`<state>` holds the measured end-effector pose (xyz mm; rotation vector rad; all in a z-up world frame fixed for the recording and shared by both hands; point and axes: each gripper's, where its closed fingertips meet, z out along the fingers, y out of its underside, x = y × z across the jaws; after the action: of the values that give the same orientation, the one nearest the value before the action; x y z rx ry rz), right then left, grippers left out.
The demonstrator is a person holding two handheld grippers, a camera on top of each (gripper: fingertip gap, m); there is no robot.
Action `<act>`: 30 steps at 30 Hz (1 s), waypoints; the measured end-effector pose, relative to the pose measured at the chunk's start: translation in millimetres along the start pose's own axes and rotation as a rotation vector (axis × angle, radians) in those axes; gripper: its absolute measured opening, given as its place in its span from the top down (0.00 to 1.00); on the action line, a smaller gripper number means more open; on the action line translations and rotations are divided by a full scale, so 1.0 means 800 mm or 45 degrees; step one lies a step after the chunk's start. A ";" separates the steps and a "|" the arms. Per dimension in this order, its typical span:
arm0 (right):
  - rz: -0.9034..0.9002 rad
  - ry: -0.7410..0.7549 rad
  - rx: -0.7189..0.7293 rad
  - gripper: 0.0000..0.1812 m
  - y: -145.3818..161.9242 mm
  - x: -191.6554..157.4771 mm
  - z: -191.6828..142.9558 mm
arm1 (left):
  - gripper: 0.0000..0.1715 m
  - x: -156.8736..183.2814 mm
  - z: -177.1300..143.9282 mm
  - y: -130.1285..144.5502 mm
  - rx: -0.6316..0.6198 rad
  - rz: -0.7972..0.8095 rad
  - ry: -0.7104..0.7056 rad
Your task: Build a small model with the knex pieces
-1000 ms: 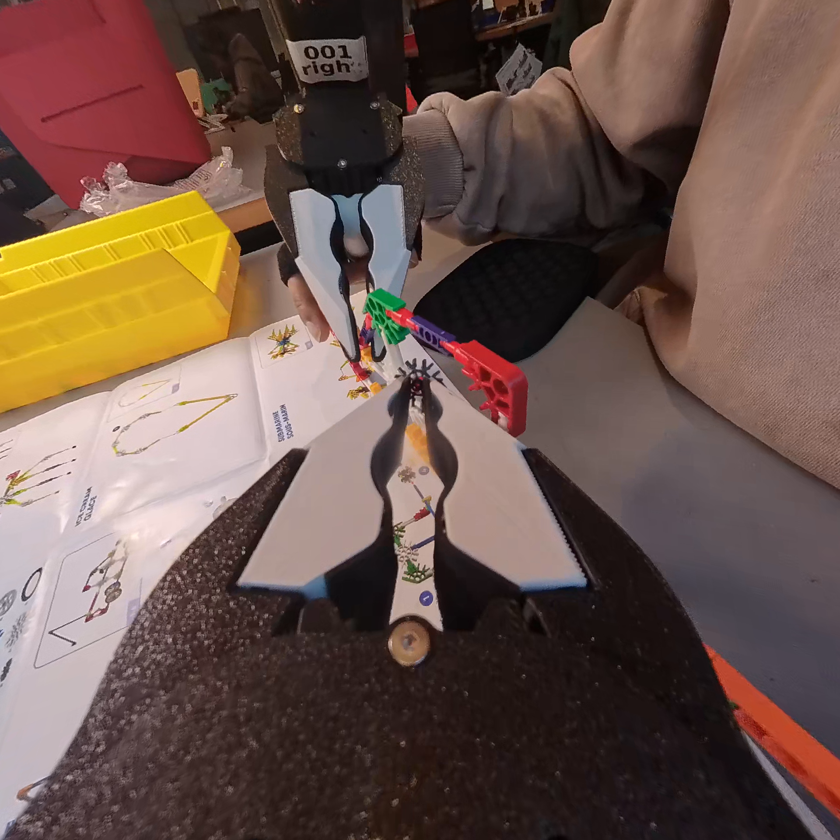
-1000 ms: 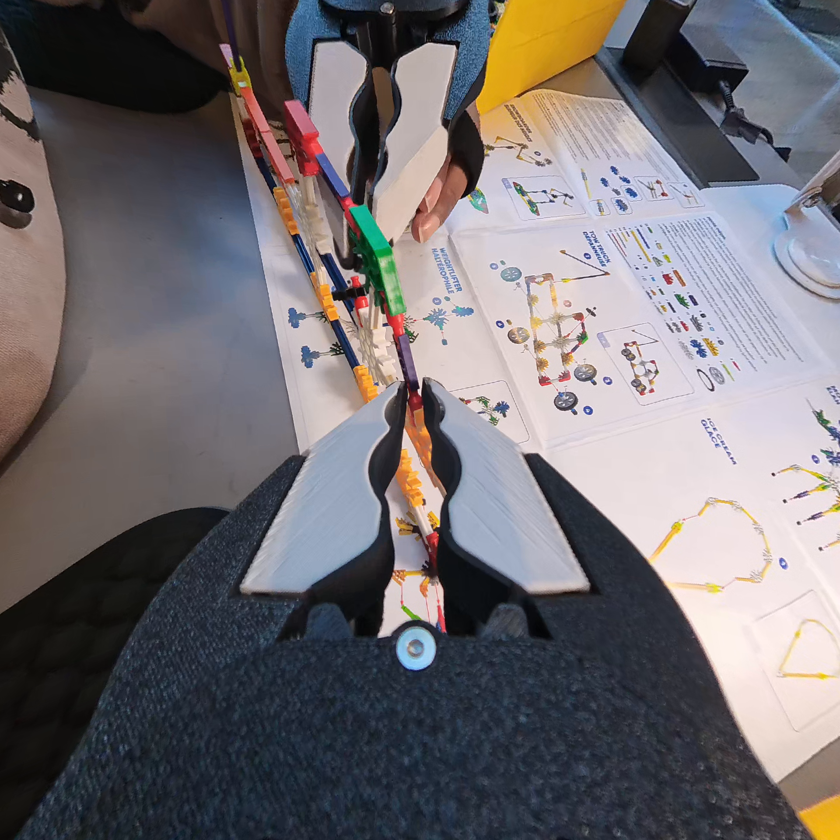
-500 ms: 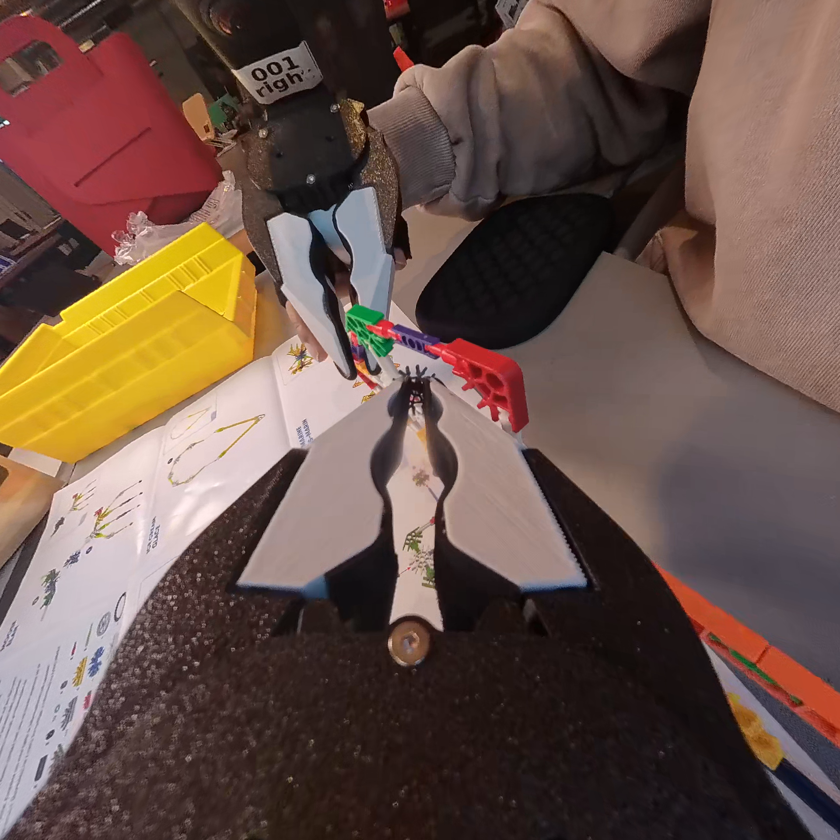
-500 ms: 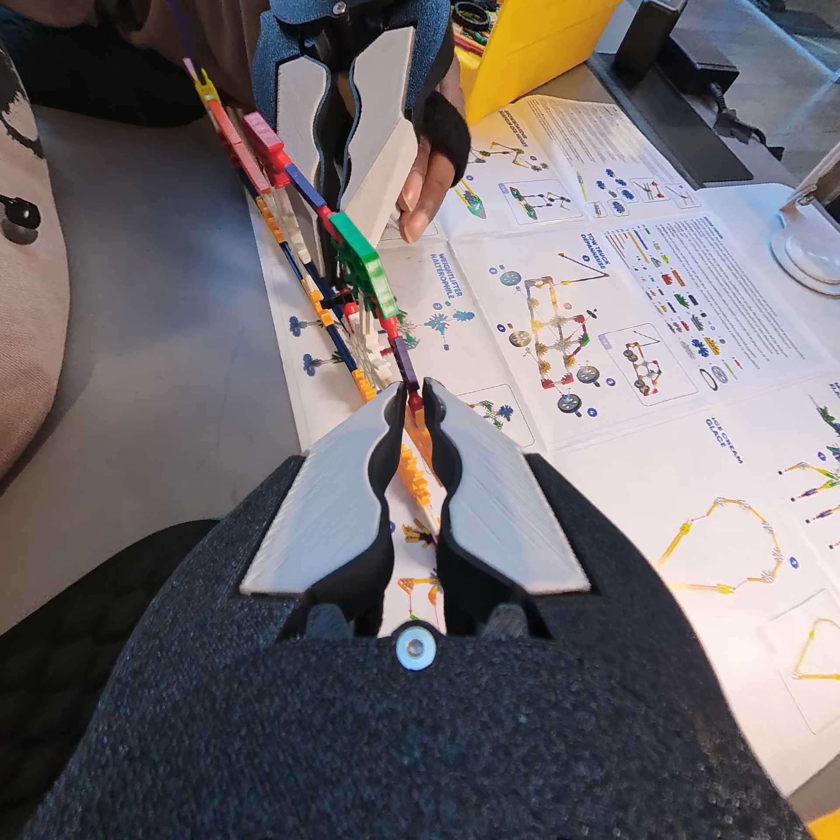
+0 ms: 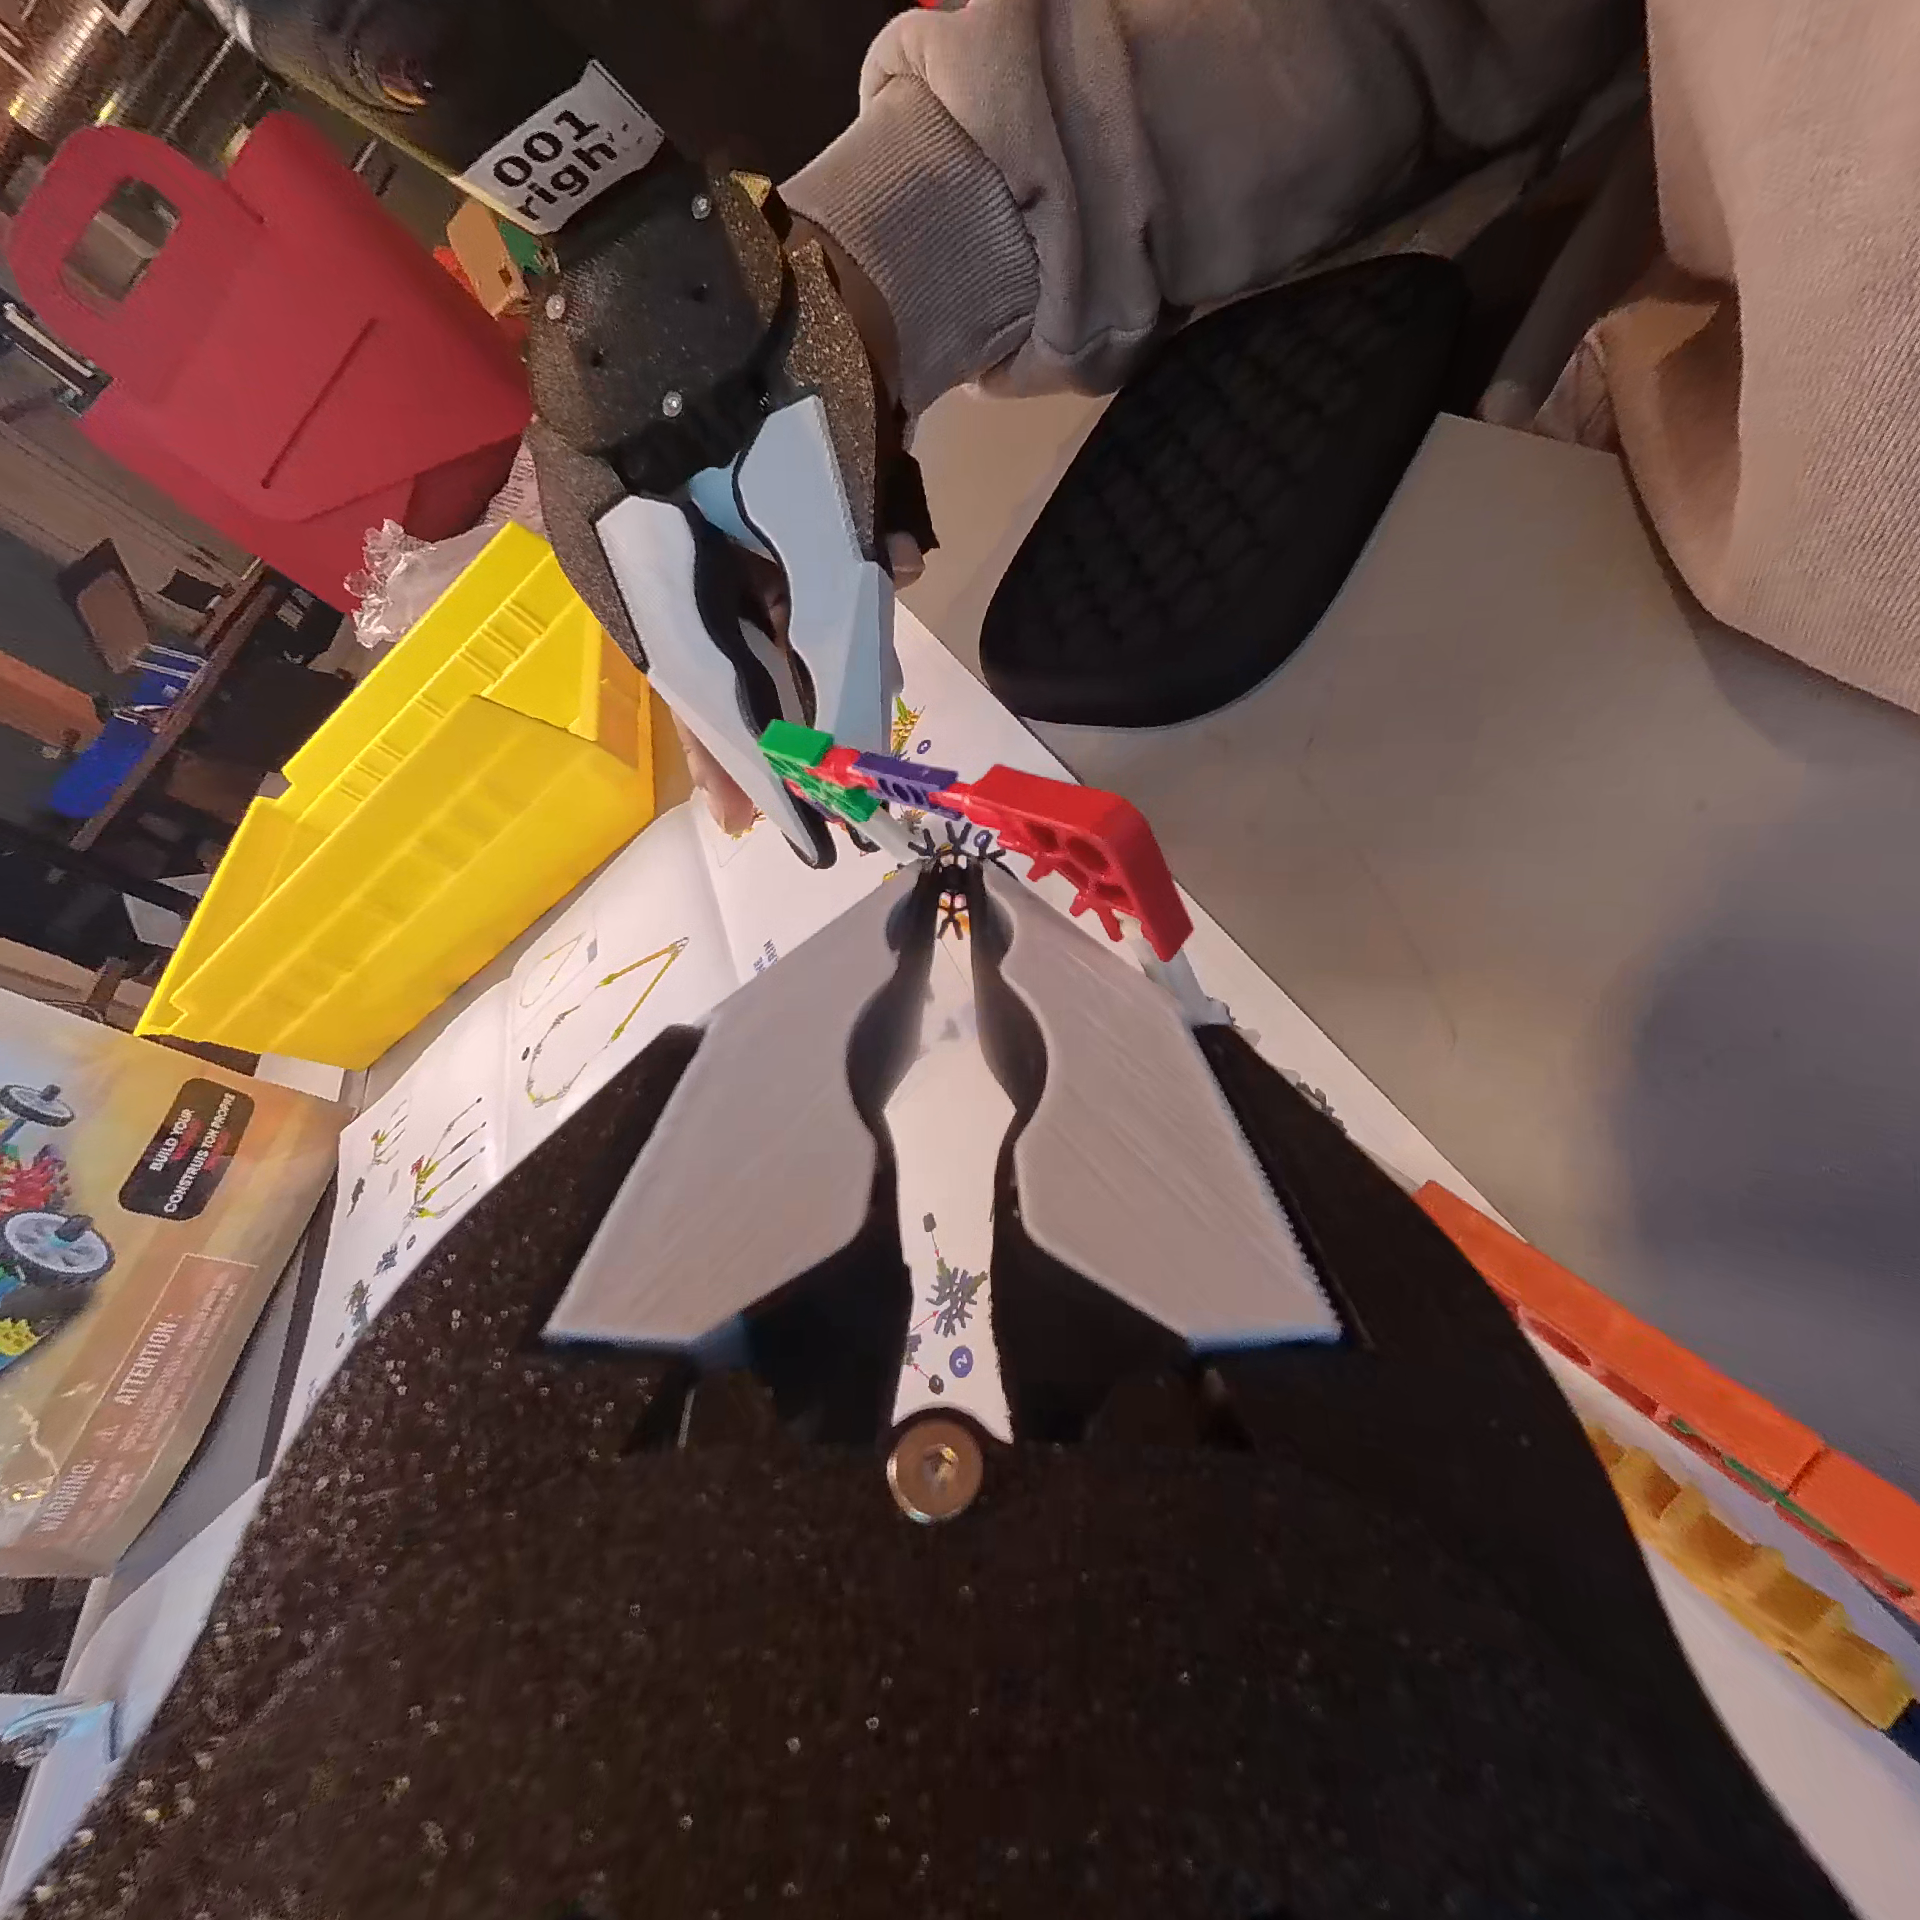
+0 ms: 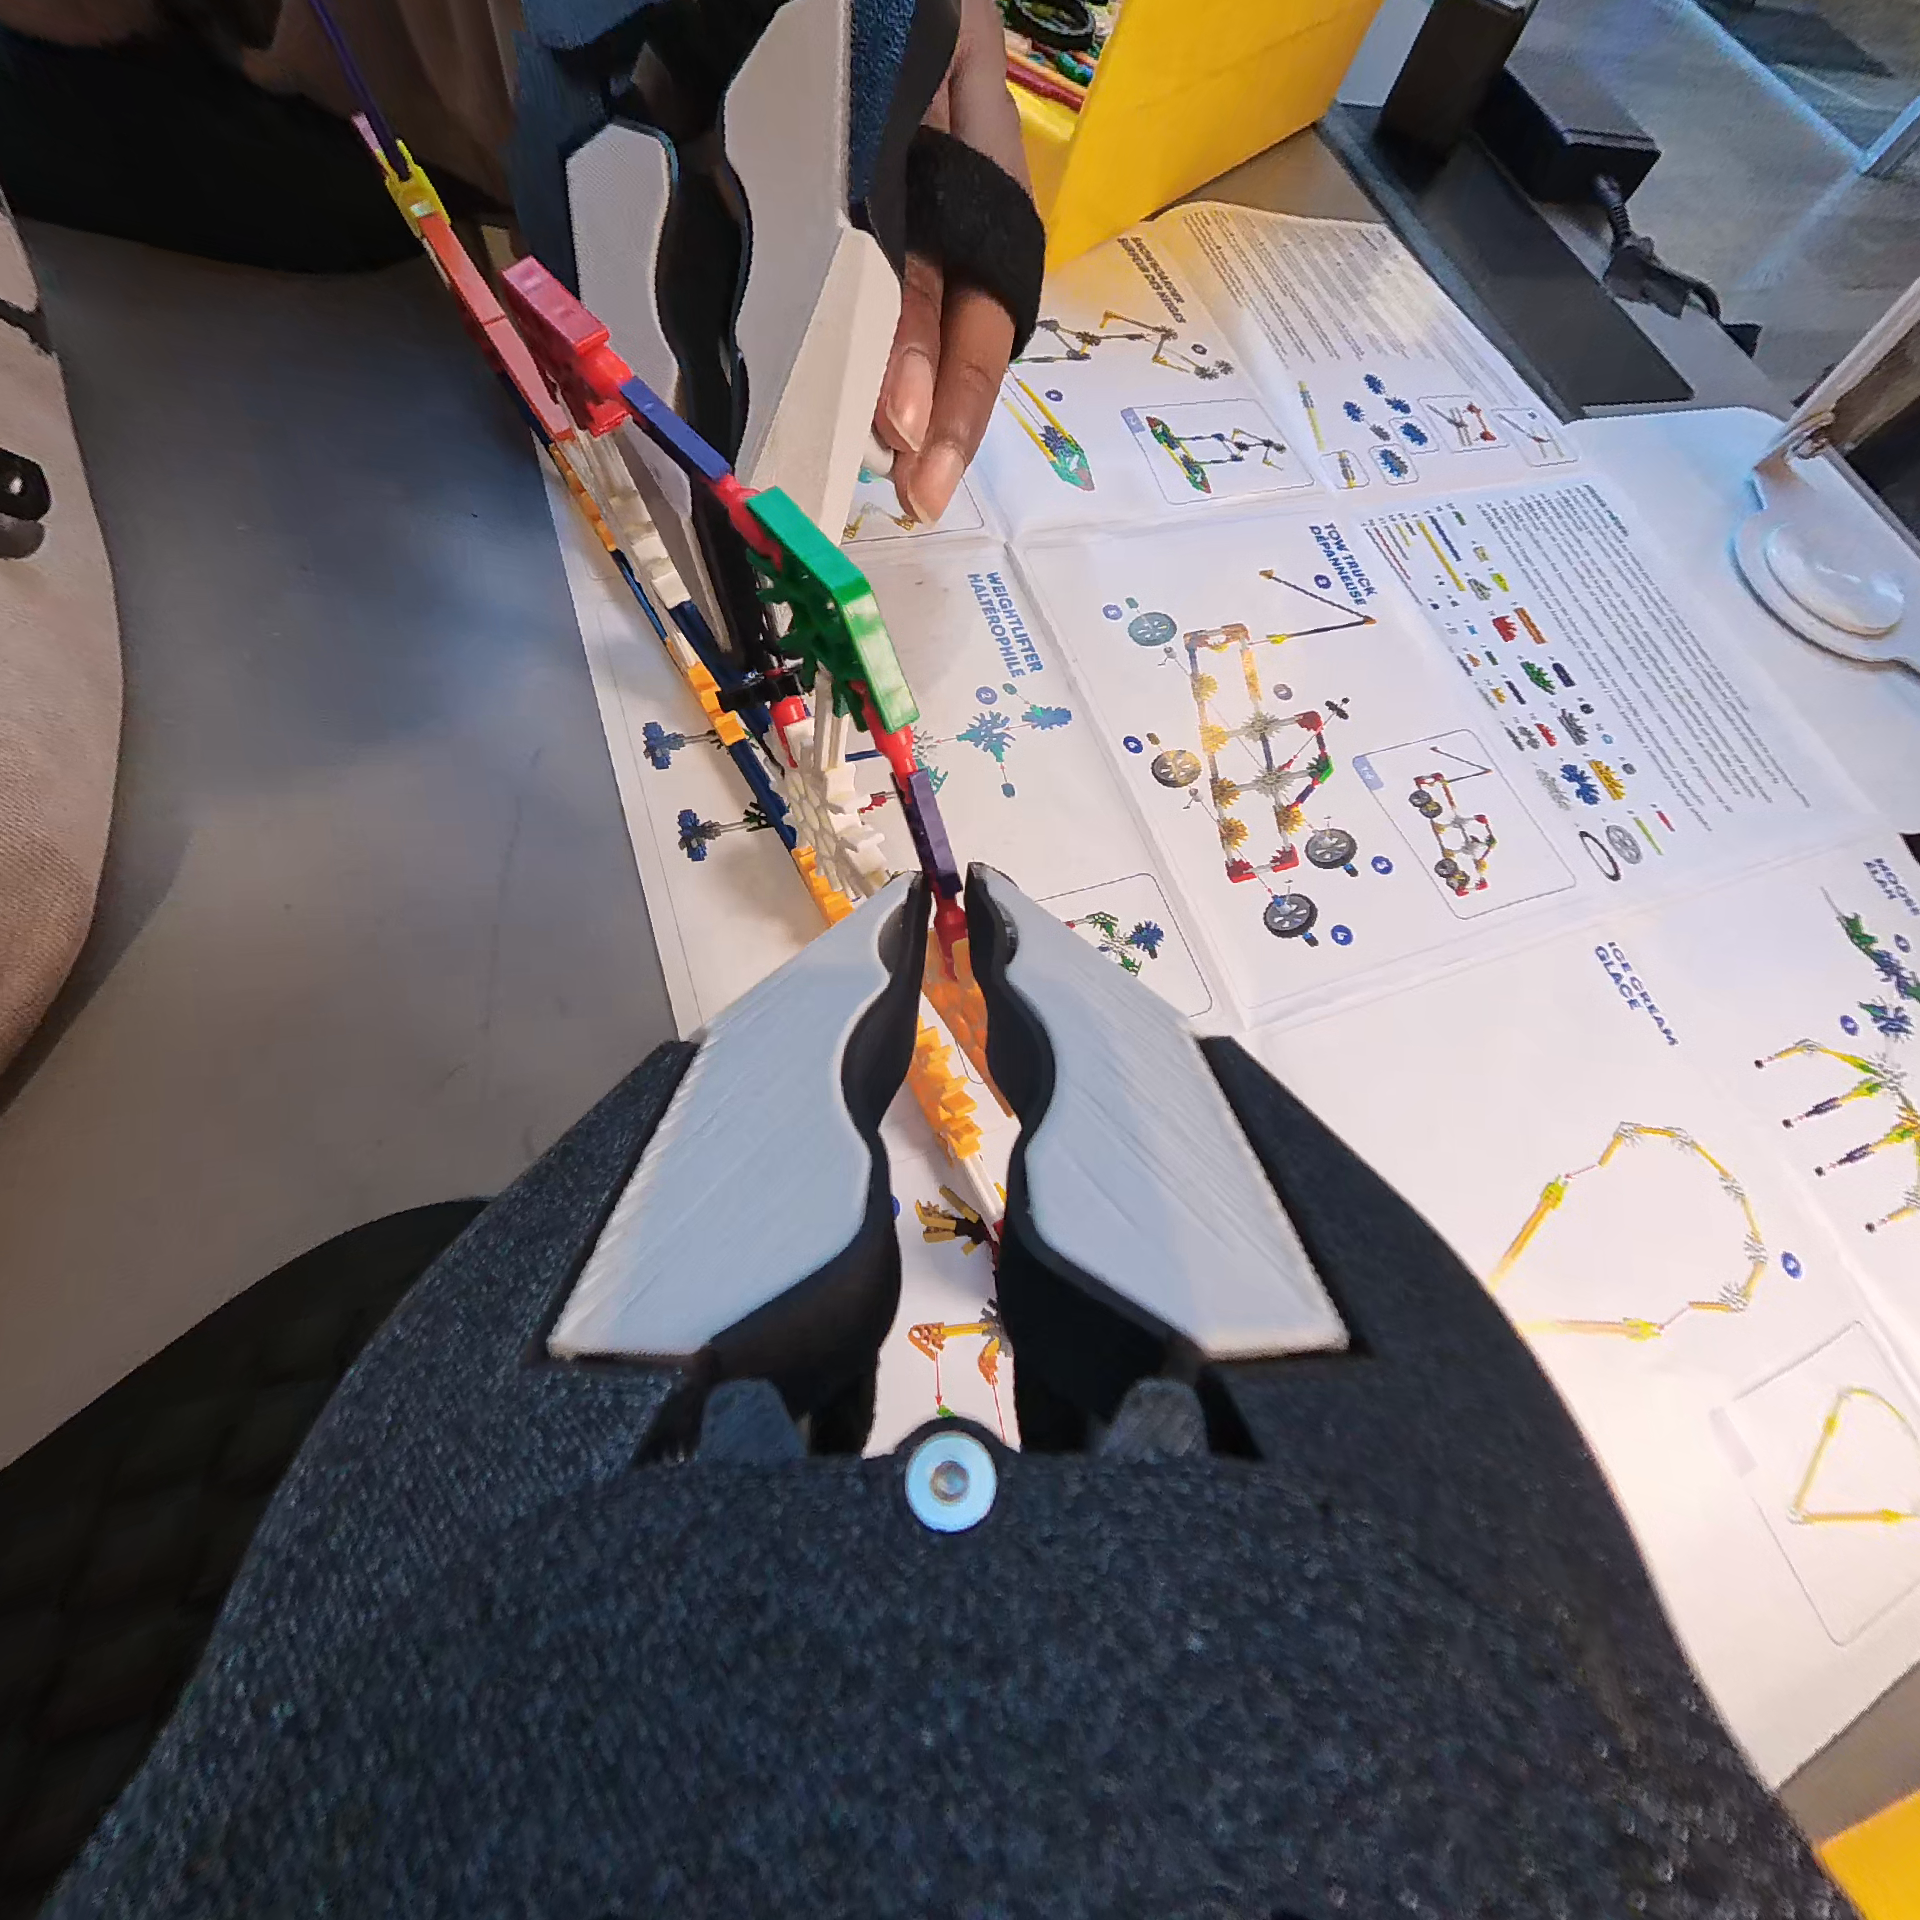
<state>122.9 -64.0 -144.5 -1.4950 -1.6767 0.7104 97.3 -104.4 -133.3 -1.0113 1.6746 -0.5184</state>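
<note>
Since 1.0 s ago the left wrist view has rolled: the yellow bin (image 5: pixel 416 831) sits lower-left, and a printed cardboard box (image 5: pixel 125 1299) and an orange-and-yellow strip of parts (image 5: pixel 1704 1455) are now in view. The grips look unchanged.

Left gripper (image 5: pixel 951 883): fingers nearly together, clamped on a small black spiked connector (image 5: pixel 954 847) at their tips. Right gripper (image 6: pixel 945 883): fingers nearly together, clamped on the red and purple end of the toy rod model (image 6: pixel 727 644).

The model is 1 long thin assembly of snap-together rods and connectors, held above the instruction sheet (image 6: pixel 1455 935) that lies on the grey table (image 6: pixel 312 831). In the right wrist view its long axis runs from the right gripper's tips away toward the upper left, past the green panel (image 6: pixel 831 623) and a red block (image 6: pixel 556 332) to a yellow end piece (image 6: pixel 410 192). The left gripper (image 6: pixel 769 499) comes down on it from above, beside the green panel.

Only the right wrist view shows the model's full length, its white gear and orange parts, and a bare fingertip beside the left gripper. Only the left wrist view shows the red angled plate (image 5: pixel 1081 842) end-on, the red bag (image 5: pixel 270 343), the dark chair seat (image 5: pixel 1216 499) past the table edge and the beige sleeve (image 5: pixel 1039 177) behind the right gripper (image 5: pixel 821 821).
</note>
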 end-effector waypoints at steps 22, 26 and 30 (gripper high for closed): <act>0.020 0.032 0.052 0.97 0.001 -0.001 -0.003 | 0.91 -0.003 0.001 -0.001 0.008 -0.160 0.004; 0.022 0.037 0.057 0.97 0.000 0.000 -0.002 | 0.95 -0.001 -0.004 -0.004 0.038 -0.172 0.010; 0.019 0.039 0.053 0.97 0.000 0.001 -0.001 | 0.99 0.001 0.000 -0.003 0.035 -0.184 0.014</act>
<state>123.6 -63.4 -143.9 -1.4831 -1.6201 0.7224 98.0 -106.6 -132.1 -1.1166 1.6072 -0.6409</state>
